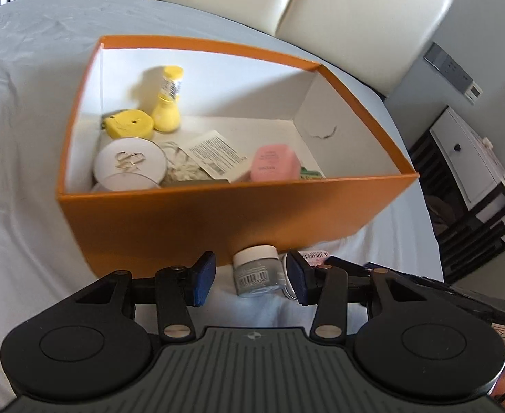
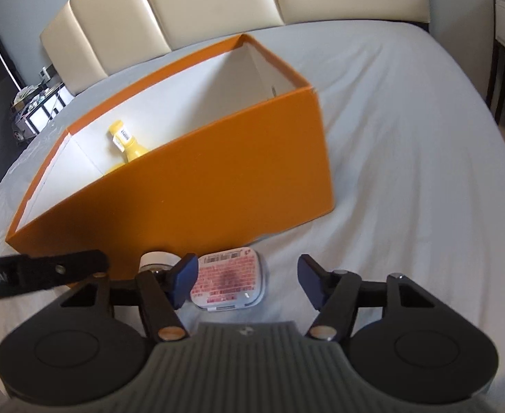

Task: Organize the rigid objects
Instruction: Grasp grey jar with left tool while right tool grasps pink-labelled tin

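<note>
Progress is partial: a yellow bottle (image 1: 168, 103), white tin (image 1: 130, 168) and pink jar (image 1: 275, 163) are already in the orange box (image 1: 218, 220). Left on the bed (image 2: 407, 172), against its front wall, are a grey jar (image 1: 257, 273) between the open left gripper (image 1: 250, 277) and a flat tin (image 2: 230, 278) between the open right gripper (image 2: 247, 280). Nothing else is seen blocking them.

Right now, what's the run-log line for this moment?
left gripper: open over grey jar | right gripper: open over tin | both on bed before orange box
</note>
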Demonstrator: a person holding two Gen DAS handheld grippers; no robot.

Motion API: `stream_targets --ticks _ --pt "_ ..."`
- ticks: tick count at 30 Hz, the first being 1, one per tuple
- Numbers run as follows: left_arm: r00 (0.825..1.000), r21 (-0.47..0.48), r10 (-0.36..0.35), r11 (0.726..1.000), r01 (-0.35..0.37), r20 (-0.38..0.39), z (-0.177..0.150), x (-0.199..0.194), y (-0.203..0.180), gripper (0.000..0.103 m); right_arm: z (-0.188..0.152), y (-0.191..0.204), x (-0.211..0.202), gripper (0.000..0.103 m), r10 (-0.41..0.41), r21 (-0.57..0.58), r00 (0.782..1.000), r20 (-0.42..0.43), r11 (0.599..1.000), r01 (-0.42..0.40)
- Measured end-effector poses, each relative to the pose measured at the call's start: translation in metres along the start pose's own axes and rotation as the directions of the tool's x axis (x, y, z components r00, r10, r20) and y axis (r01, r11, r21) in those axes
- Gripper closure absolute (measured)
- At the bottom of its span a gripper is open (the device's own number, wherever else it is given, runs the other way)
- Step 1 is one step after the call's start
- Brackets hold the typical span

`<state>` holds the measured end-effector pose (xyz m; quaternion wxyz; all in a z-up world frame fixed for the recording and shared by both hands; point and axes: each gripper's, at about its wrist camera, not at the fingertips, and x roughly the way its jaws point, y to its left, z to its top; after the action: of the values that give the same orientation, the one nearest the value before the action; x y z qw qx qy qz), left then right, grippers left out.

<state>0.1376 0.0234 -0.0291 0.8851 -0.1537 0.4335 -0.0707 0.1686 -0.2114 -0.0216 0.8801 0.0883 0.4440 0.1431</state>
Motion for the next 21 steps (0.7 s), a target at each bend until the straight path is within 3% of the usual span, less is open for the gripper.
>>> stream_targets --ticks 6,17,21 --pt "0.999 0.008 0.029 1.000 -0.028 -0.020 0.001 0.017 0.000 0.051 -0.002 0.009 0.029 0.053 0.013 -0.028 0.997 -0.081 0.999 -0.016" --pt "0.998 -0.070 -0.001 0.998 -0.004 -0.068 0.001 0.029 0.009 0.051 -0.001 0.014 0.046 0.046 0.024 -0.032 0.994 -0.109 0.999 -0.027" --pt "0.997 -0.069 0.009 0.998 -0.014 -0.071 0.001 0.031 0.006 0.050 -0.002 0.020 0.046 0.049 0.005 -0.064 0.994 -0.106 0.998 -0.012"
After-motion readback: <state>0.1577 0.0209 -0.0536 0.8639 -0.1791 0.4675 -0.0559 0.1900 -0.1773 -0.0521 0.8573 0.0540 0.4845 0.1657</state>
